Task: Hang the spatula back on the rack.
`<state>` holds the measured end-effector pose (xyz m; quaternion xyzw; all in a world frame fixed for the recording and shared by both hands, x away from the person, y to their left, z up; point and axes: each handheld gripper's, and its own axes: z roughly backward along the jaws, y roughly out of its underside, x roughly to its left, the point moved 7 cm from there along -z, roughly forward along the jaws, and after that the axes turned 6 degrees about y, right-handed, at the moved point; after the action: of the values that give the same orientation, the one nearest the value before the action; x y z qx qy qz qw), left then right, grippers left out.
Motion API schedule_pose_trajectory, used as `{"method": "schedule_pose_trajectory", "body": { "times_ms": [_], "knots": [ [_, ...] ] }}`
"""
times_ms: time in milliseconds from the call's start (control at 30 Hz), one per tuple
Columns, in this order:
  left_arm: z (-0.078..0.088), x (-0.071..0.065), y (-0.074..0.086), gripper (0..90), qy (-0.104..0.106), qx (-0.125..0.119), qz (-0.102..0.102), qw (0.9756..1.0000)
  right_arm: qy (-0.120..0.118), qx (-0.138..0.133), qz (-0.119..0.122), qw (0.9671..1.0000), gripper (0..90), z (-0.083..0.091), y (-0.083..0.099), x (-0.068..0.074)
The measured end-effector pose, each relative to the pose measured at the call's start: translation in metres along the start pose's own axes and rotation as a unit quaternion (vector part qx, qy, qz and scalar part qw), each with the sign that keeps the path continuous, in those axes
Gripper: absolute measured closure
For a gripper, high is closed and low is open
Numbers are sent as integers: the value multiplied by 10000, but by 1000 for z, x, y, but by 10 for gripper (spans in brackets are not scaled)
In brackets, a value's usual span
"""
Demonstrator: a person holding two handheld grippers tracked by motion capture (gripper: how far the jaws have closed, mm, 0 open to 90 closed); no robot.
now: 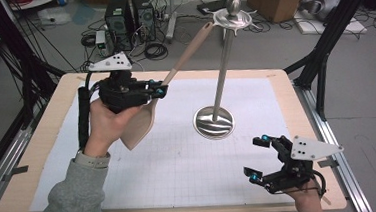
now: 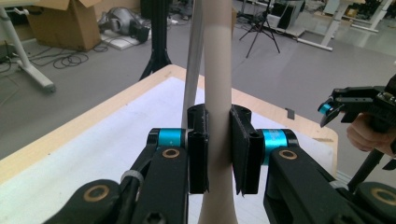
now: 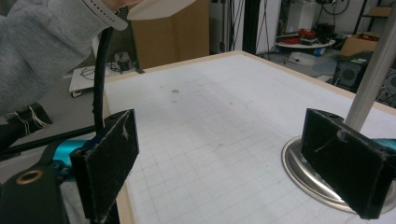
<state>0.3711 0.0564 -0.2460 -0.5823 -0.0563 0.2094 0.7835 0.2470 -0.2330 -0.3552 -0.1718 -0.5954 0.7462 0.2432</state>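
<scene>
**Spatula held aloft beside metal stand**

Grey sleeve (image 1: 72, 199) and forearm are seen nearest the camera, at the bottom left of the high view. Left claw (image 1: 161, 92): clamped on the handle of a pale wooden spatula (image 1: 142, 124), pads pressed against the handle on both sides. Spatula raised off the counter (image 1: 43, 146), blade hanging low beside the hand, handle slanting up and away so that its end lies by the top disc of the metal stand (image 1: 223, 63). Stand: upright pole on a round base, set on the white gridded mat (image 1: 180, 161), right of centre. Right claw (image 1: 259, 158): held over the near right corner of the counter, jaws spread wide, nothing gripped between them; well apart from the spatula, near the stand's base.
</scene>
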Motion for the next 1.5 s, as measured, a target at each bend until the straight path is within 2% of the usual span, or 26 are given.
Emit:
{"method": "schedule_pose_trajectory", "body": {
  "times_ms": [167,400,533,833,1100,1500],
  "knots": [
    [-6,2,2,780,5,73,3,10000,44,-2,-57,10000,108,3,2,0],
    [-18,4,6,779,-16,218,3,9998,19,110,-18,9999,108,2,4,4],
    [-26,4,8,779,58,313,85,9995,53,135,-11,9999,108,2,6,5],
    [-42,7,11,778,48,498,132,9987,60,184,-26,9998,107,4,8,7],
    [-55,10,14,776,25,587,83,9982,59,220,-5,9997,108,4,10,7],
    [-74,13,15,772,-76,596,46,9982,69,292,-52,9995,108,5,14,9]
  ]
}}
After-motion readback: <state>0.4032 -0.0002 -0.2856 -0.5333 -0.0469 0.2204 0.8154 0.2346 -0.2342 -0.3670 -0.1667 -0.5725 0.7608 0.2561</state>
